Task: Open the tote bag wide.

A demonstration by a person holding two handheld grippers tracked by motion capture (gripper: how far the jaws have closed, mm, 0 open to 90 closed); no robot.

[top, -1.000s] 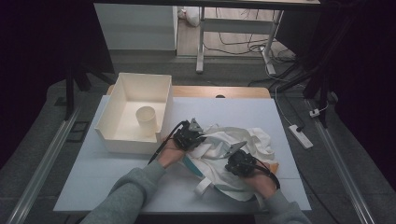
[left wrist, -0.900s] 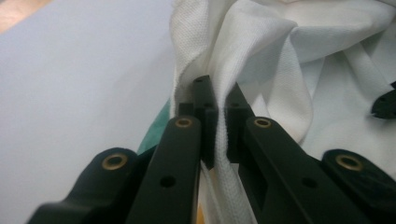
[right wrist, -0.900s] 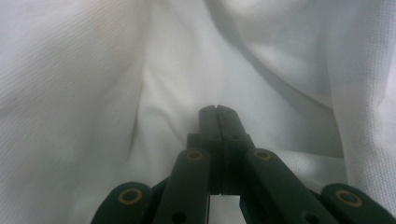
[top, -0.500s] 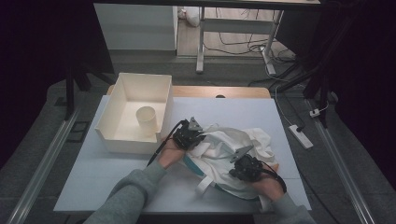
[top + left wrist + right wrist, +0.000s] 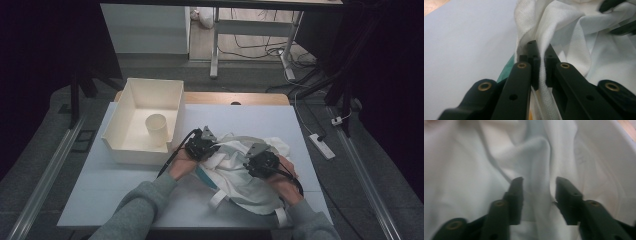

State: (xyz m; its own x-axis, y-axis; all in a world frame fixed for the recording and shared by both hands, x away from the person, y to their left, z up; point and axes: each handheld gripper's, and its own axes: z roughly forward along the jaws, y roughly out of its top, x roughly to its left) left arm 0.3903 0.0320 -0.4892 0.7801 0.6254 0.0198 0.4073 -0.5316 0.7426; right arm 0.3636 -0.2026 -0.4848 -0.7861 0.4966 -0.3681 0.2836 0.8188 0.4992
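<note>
A crumpled white cloth with a teal-green part on its left underside lies on the pale table. My left gripper is at the cloth's left edge. In the left gripper view it is shut on a raised fold of the white cloth. My right gripper rests on the middle of the cloth. In the right gripper view it stands open, with a ridge of the cloth rising between its jaws.
A white open bin stands at the table's left rear with a cream cup upright inside it. White straps trail from the cloth toward the front edge. A power strip lies on the floor to the right.
My right gripper has moved forward, away from the person, onto the middle of the cloth. The left gripper has stayed in place on the fold.
</note>
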